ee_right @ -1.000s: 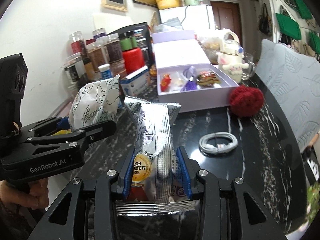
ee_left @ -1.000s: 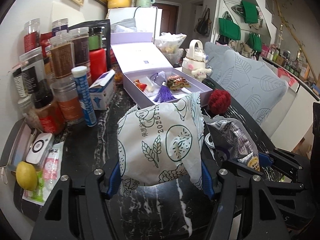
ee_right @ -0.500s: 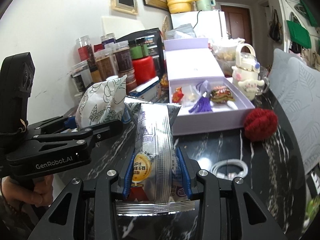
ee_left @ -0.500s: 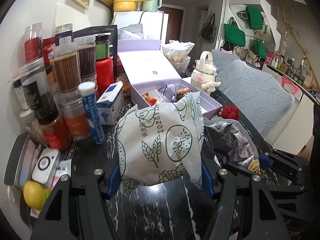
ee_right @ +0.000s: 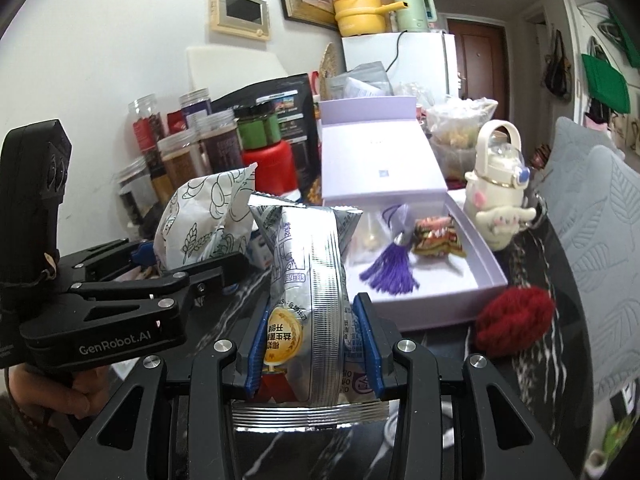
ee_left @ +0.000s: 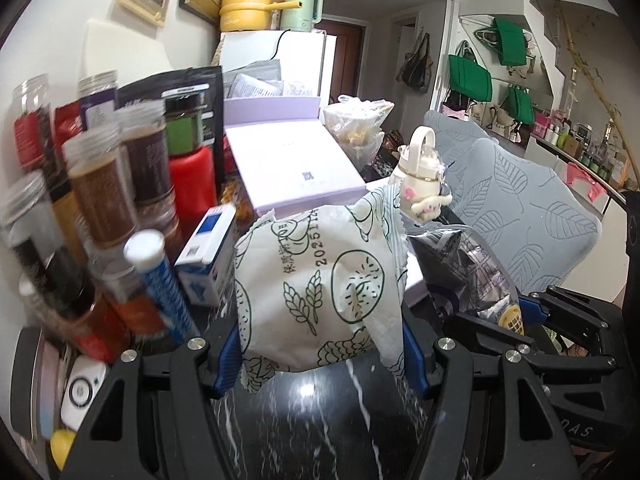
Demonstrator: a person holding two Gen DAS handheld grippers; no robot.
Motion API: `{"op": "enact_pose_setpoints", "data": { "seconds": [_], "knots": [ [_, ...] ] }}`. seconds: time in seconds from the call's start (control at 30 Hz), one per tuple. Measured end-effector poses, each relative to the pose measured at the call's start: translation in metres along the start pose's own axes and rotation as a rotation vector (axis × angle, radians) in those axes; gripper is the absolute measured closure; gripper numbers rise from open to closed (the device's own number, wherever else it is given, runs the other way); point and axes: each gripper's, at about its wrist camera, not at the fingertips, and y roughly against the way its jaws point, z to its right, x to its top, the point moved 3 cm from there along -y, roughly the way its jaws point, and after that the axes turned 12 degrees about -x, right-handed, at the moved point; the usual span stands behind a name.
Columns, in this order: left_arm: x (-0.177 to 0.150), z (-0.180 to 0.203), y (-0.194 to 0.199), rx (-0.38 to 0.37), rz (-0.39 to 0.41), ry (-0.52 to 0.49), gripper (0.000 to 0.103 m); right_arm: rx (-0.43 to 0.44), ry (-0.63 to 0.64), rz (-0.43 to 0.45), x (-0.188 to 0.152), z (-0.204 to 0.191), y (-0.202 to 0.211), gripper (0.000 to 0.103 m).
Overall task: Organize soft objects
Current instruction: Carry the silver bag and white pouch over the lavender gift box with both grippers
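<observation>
1. Your left hand-held gripper (ee_left: 320,354) is clamped on the white printed snack bag (ee_left: 320,280), which is raised above the dark marbled tabletop (ee_left: 312,420).
2. Your right hand-held gripper (ee_right: 310,354) grips the silver snack packet (ee_right: 316,300), upright between its blue pads (ee_right: 366,344).
3. The open lavender box (ee_right: 436,300) lies just beyond, with the red knitted ball (ee_right: 514,320) beside its near corner.

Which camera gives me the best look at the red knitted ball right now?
The right wrist view. The red knitted ball lies unobstructed on the dark table, beside the front corner of the open lavender box. In the left wrist view I cannot find it; the white patterned bag and silver bag fill that area.
</observation>
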Motion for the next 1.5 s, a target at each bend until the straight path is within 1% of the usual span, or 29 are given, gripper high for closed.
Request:
{"op": "enact_pose_setpoints", "data": {
  "seconds": [0.27, 0.33, 0.53, 0.7, 0.9, 1.1, 1.27, 1.5],
  "knots": [
    [0.033, 0.008, -0.022, -0.027, 0.029, -0.037, 0.039, -0.022, 0.004, 0.035, 0.035, 0.021, -0.010, 0.064],
    [0.041, 0.010, -0.026, -0.032, 0.039, -0.042, 0.039, -0.041, 0.013, 0.049, 0.045, 0.025, -0.011, 0.064],
    [0.066, 0.012, -0.041, -0.051, 0.062, -0.059, 0.039, -0.056, 0.006, 0.067, 0.065, 0.040, -0.019, 0.064],
    [0.085, 0.010, -0.060, -0.052, 0.067, -0.062, 0.039, -0.061, -0.006, 0.074, 0.082, 0.052, -0.034, 0.064],
    [0.107, 0.007, -0.085, -0.050, 0.069, -0.063, 0.039, -0.062, -0.026, 0.061, 0.101, 0.066, -0.061, 0.064],
    [0.116, -0.003, -0.102, -0.038, 0.069, -0.055, 0.039, -0.042, -0.022, 0.058, 0.112, 0.070, -0.080, 0.064],
    [0.112, -0.018, -0.121, -0.018, 0.023, -0.019, 0.039, -0.042, -0.008, 0.033, 0.109, 0.070, -0.099, 0.064],
    [0.100, -0.028, -0.149, 0.005, -0.061, -0.013, 0.039, -0.056, -0.007, -0.036, 0.100, 0.078, -0.128, 0.064]
  ]
}}
